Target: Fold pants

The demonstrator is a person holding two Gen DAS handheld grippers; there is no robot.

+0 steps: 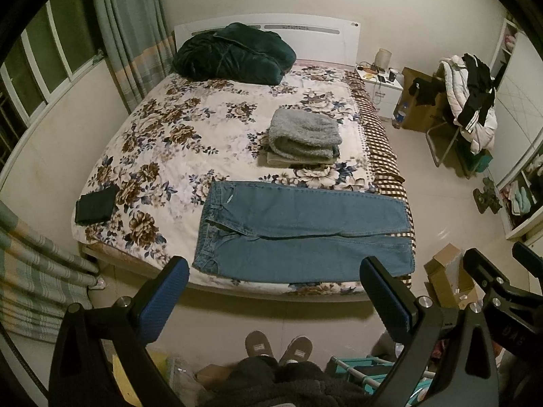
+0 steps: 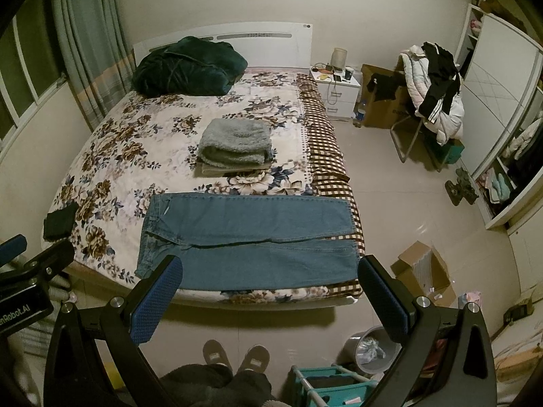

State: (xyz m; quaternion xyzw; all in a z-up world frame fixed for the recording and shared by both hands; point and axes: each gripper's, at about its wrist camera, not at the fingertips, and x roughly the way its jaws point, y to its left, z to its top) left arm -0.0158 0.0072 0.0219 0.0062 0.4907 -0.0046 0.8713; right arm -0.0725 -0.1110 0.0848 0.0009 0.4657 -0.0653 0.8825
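Observation:
Blue jeans (image 1: 305,230) lie flat and unfolded across the near end of the floral bed (image 1: 176,129), waistband to the left, legs running right to the bed's edge. They also show in the right wrist view (image 2: 251,237). My left gripper (image 1: 275,291) is open and empty, held above the floor in front of the bed, short of the jeans. My right gripper (image 2: 269,291) is open and empty too, at the same height beside it. It also shows at the right edge of the left wrist view (image 1: 502,271).
A stack of folded grey fleece (image 1: 303,135) sits mid-bed, a dark green bundle (image 1: 234,54) at the headboard, a black folded item (image 1: 96,203) at the left edge. A cardboard box (image 2: 424,271), bin (image 2: 371,347) and teal rack (image 2: 329,383) stand on the floor to the right.

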